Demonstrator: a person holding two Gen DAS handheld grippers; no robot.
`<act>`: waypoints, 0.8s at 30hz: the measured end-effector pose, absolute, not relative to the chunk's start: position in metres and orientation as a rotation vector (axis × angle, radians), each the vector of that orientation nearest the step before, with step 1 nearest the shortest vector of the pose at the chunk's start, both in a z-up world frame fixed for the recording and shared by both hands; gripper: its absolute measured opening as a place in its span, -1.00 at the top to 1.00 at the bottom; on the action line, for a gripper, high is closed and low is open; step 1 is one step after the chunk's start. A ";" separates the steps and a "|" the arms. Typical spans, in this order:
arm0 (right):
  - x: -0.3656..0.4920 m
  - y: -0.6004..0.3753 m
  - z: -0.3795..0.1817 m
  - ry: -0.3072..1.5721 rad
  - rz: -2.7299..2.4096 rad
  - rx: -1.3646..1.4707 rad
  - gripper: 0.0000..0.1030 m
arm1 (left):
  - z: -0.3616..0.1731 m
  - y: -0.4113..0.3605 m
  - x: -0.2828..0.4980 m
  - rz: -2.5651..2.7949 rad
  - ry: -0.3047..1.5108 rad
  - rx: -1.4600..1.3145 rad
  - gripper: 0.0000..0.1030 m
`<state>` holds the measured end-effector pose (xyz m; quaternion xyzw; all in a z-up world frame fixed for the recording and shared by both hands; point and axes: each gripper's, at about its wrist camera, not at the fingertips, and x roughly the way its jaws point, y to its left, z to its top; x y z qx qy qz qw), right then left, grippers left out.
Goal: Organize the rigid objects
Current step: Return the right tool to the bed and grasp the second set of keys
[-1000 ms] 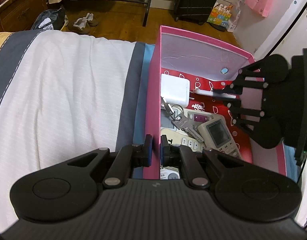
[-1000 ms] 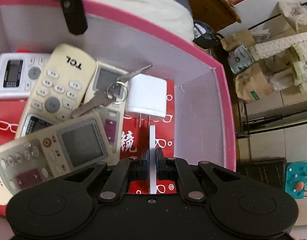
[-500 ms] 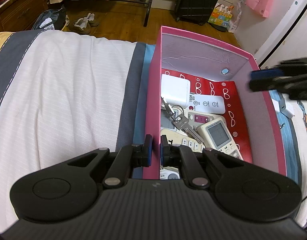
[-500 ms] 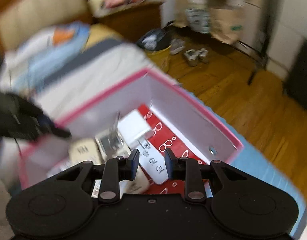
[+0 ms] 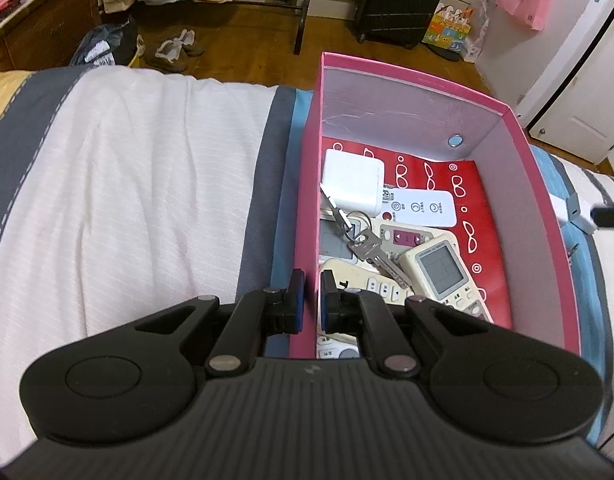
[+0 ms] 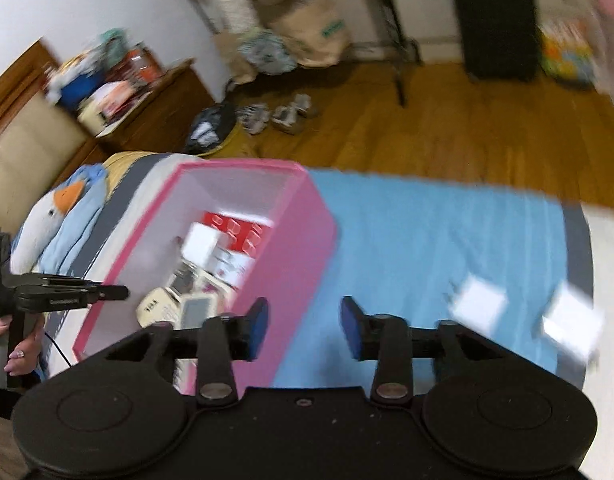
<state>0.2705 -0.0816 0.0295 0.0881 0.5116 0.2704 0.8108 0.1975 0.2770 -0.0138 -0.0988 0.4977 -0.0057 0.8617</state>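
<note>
Several remotes (image 5: 435, 268), keys (image 5: 365, 242) and a white charger (image 5: 353, 182) lie in the pink box (image 5: 307, 208) on the bed (image 5: 127, 200). The left gripper (image 5: 312, 296) pinches the box's near wall. The right gripper (image 6: 303, 328), jaws opening, holds nothing over the blue sheet (image 6: 427, 232).

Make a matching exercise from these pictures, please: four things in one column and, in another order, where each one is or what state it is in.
Things:
1. left gripper
2. right gripper
3. keys
4. white charger

Places or states:
A. jaws opening, nothing between them
B. lying on the remotes
C. shut on the box wall
D. in the box, near its far left corner

Pairs: 1-C, 2-A, 3-B, 4-D
</note>
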 end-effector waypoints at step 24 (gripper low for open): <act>0.263 -0.104 -0.059 1.001 0.241 -0.039 0.70 | -0.013 0.272 0.194 0.004 1.052 -0.190 0.89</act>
